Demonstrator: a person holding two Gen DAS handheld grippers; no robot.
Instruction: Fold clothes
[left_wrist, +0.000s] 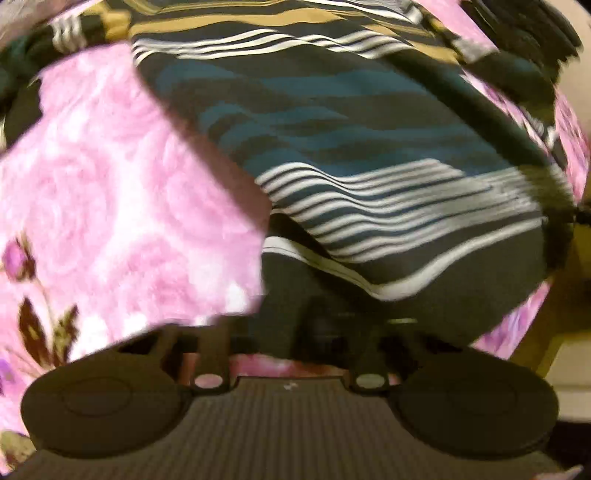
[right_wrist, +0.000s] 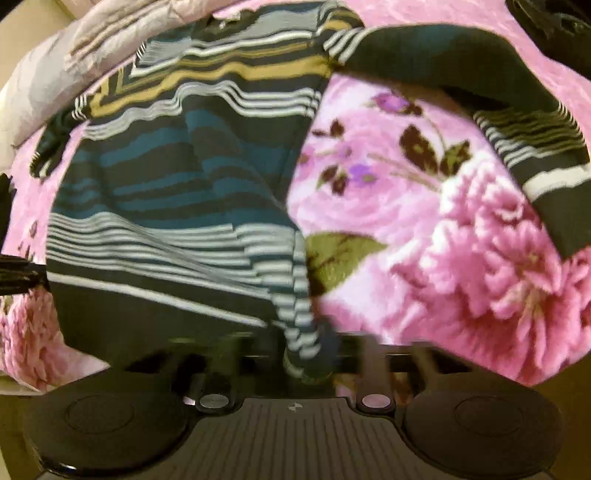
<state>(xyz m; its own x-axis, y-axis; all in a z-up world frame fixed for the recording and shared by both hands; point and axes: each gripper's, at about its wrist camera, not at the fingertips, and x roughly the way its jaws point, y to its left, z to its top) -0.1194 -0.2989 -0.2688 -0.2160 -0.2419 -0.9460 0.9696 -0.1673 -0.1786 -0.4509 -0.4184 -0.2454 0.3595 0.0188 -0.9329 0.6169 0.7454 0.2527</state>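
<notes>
While both views are motion-blurred, the layout reads as follows.
Garment: striped sweater (right_wrist: 177, 177) in black, teal, white and mustard bands, spread on the bed.
Surface: pink floral blanket (right_wrist: 461, 236), bare to the right of the sweater body.
Sleeve: one sleeve (right_wrist: 480, 85) extends to the far right, lying on the blanket.
Left gripper (left_wrist: 332, 332): at the sweater's near hem; fingers hidden by dark fabric, opening cannot be told.
Right gripper (right_wrist: 306, 354): bunched hem corner hangs between the fingers; closure too blurred to tell.
Far left: pale quilted bedding (right_wrist: 110, 33).
</notes>
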